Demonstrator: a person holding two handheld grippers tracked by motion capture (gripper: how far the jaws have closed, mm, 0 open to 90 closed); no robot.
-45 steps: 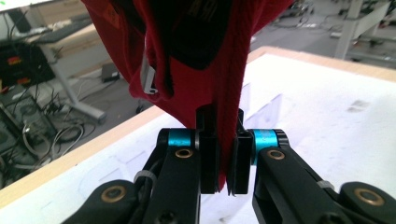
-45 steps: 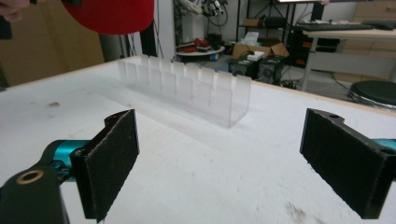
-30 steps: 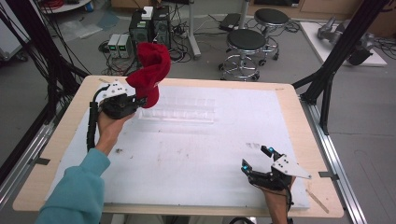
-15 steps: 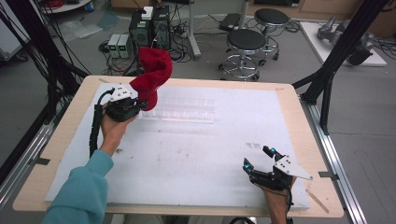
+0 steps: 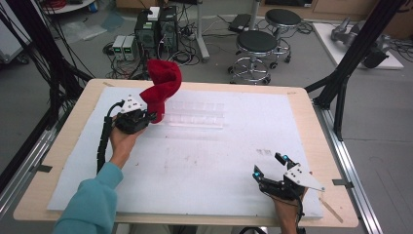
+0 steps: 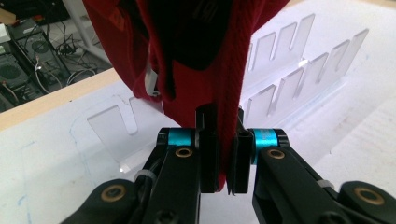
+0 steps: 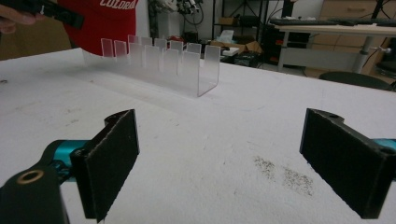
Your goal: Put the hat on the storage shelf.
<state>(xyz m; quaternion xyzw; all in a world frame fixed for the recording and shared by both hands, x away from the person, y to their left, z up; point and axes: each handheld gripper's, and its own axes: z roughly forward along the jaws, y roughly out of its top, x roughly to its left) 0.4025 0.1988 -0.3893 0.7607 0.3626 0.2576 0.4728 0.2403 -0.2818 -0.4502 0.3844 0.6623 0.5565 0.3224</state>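
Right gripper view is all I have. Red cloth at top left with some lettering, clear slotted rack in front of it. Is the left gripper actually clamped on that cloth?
Observer: Yes. In the left gripper view the left gripper has its fingers shut on a fold of the red garment.
Operator: Is the cloth hanging free or on the table?
Observer: The high view shows the red garment held up in a bunch above the clear slotted rack at its left end.
Operator: And my gripper?
Observer: The high view has the right gripper open, near the table front right corner, far from the rack.
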